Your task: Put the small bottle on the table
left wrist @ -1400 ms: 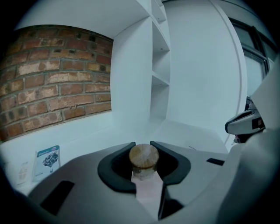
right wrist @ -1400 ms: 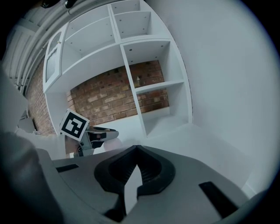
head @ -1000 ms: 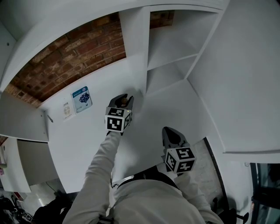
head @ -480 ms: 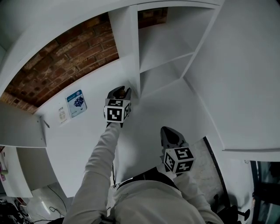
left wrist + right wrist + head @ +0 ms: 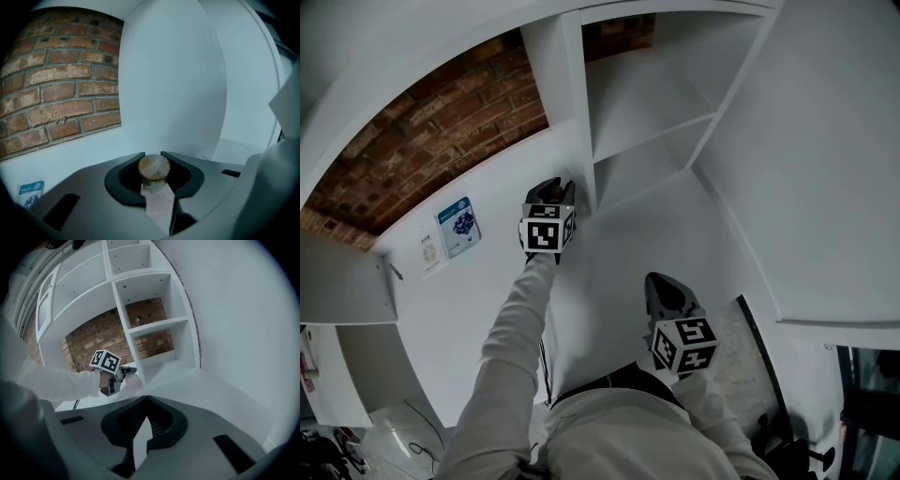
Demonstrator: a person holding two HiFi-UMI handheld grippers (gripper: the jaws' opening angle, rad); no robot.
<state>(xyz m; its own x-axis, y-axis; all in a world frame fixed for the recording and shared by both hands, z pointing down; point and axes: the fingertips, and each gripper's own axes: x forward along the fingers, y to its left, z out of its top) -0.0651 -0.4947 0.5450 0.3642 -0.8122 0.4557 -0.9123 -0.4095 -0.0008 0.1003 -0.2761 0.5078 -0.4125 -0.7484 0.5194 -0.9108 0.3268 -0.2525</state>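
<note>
A white shelving unit (image 5: 567,94) with open square compartments fills the far side of the scene. A red brick wall (image 5: 441,122) shows behind its wide left bay and through the smaller compartments on the right. Below them lies a plain white tabletop (image 5: 619,272), which runs from the shelving towards the person.

The person's arm in a white sleeve (image 5: 516,347) reaches out across the tabletop to the far side. It carries the left gripper (image 5: 551,190), which sits just beside the foot of the shelving's upright divider, on its left. The right gripper (image 5: 659,281) hangs nearer the person and to the right, well apart from the left one. Its jaws are together with the tips touching, and nothing is between them.

On the far left of the tabletop lies a blue-and-white printed card (image 5: 457,225), with a smaller white card (image 5: 429,251) just to its left.

The left gripper's jaws stand partway apart and are closed on a small pale bottle with a round tan cork stopper (image 5: 153,168). The dark pads press on it from both sides just under the stopper. The bottle stands upright between the jaws over the far tabletop, beside the divider. Its base is hidden, so I cannot tell whether it touches the tabletop.
</note>
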